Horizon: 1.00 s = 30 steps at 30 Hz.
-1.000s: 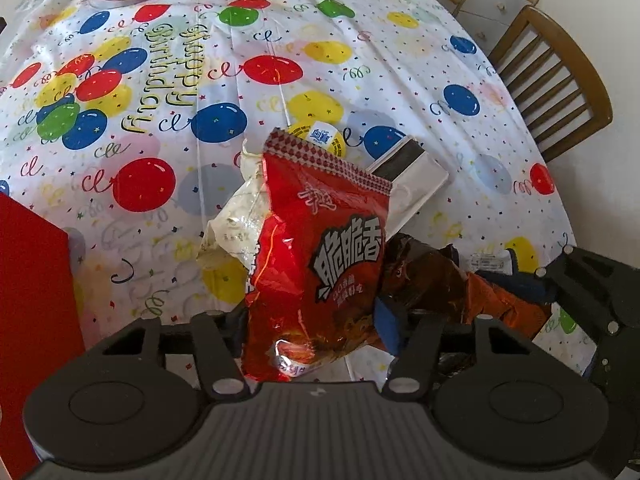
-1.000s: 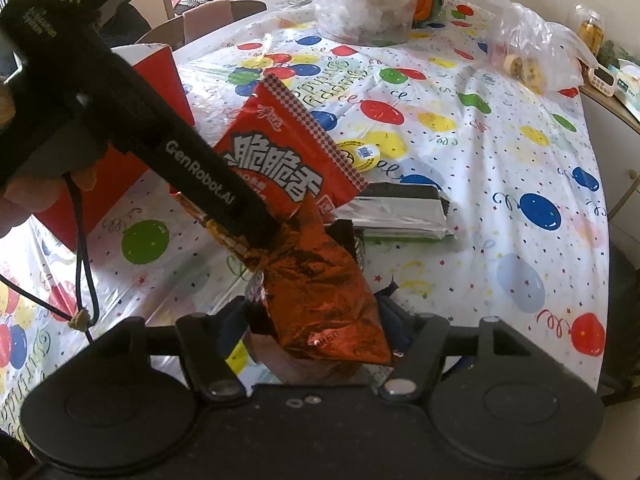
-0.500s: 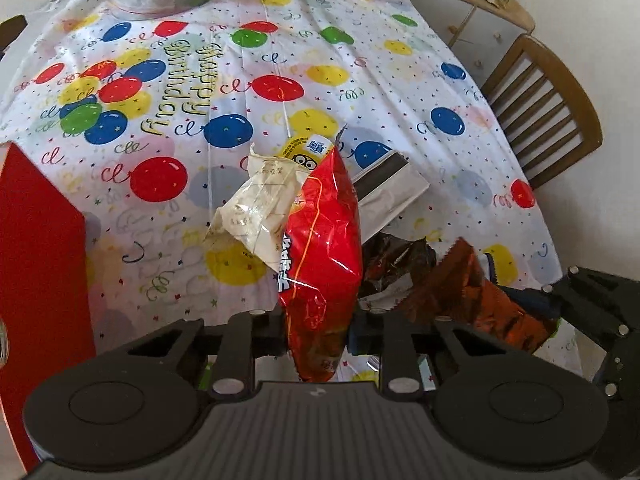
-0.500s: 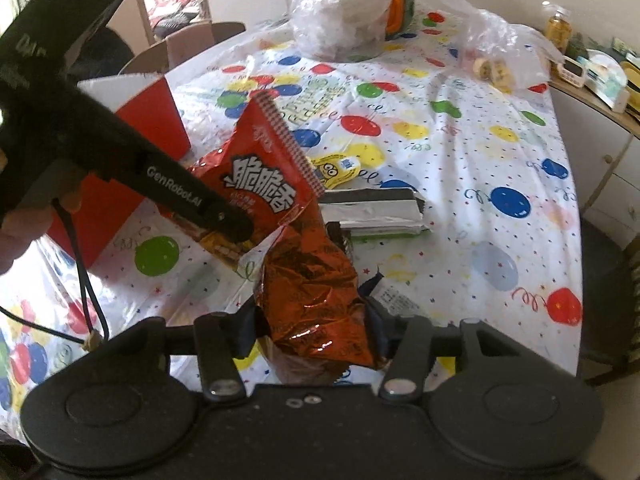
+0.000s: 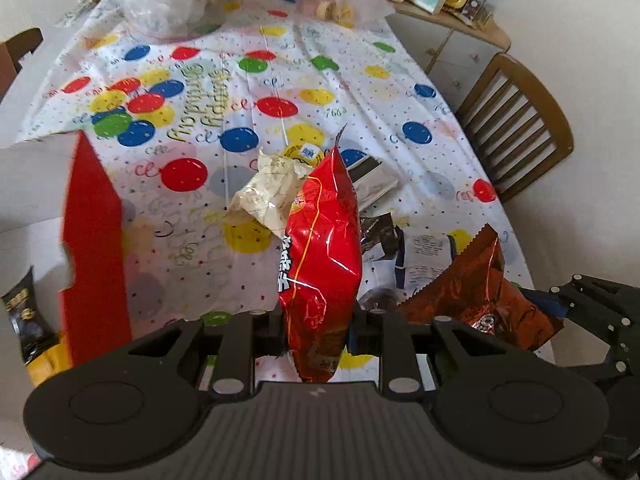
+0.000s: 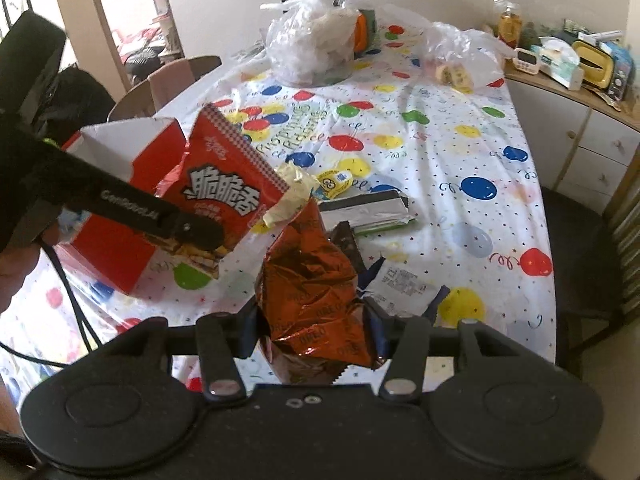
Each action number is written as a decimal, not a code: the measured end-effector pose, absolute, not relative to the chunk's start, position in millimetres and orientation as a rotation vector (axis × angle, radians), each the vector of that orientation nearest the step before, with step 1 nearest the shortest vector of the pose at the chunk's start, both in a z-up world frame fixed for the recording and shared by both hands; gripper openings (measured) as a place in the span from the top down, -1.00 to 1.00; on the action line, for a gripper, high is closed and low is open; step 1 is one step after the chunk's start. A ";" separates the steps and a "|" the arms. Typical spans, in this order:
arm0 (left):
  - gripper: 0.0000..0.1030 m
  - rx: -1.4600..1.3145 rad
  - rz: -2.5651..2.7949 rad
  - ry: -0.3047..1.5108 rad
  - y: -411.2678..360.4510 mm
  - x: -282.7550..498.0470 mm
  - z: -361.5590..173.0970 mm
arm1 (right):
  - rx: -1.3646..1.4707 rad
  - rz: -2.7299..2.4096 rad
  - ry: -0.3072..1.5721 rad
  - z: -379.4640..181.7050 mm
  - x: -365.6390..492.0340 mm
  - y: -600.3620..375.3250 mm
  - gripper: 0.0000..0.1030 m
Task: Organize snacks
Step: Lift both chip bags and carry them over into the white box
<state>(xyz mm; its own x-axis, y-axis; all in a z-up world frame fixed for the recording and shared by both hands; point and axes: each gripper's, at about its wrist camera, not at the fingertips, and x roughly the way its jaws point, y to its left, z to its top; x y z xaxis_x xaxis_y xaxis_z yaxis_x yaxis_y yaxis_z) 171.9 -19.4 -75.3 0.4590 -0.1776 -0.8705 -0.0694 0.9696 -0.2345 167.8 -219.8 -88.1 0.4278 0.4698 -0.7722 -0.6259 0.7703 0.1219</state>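
Note:
My left gripper [image 5: 318,330] is shut on a red snack bag [image 5: 322,248], held up above the table and seen edge-on; the same red snack bag [image 6: 228,194] shows its printed face in the right wrist view. My right gripper [image 6: 314,336] is shut on a crinkled orange-brown foil bag [image 6: 316,292], also lifted; that foil bag [image 5: 476,280] appears at lower right in the left wrist view. A red open box [image 5: 94,236] stands at the left, with a dark packet [image 5: 24,312] inside. Cream [image 5: 268,194], silver [image 5: 372,184] and white [image 6: 404,282] packets lie on the tablecloth.
The balloon-print tablecloth [image 5: 280,72] covers the table. Clear plastic bags [image 6: 316,48] sit at the far end. A wooden chair [image 5: 520,120] stands at the right edge, and a cluttered sideboard [image 6: 572,68] beyond it. A small yellow cartoon packet [image 6: 334,182] lies mid-table.
Both grippers have risen and pulled back with their bags. The red bag turned edge-on in the left wrist view, and the red box came into view at the left.

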 end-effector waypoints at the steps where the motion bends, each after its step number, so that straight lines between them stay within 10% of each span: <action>1: 0.54 -0.252 -0.070 1.090 -16.8 167.6 -71.6 | -0.189 0.686 0.894 -85.5 165.1 -219.1 0.03; 30: 0.53 -0.282 0.043 0.987 143.0 78.6 -16.1 | -0.169 0.758 0.805 -29.3 110.3 -56.5 0.06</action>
<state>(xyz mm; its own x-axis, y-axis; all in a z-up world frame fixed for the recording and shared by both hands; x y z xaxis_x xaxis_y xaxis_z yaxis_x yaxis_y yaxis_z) 78.6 143.0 -16.1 0.5538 -0.0912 -0.8276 -0.1635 0.9627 -0.2155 110.3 -56.5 -29.3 0.4500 0.5481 -0.7050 -0.6705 0.7288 0.1386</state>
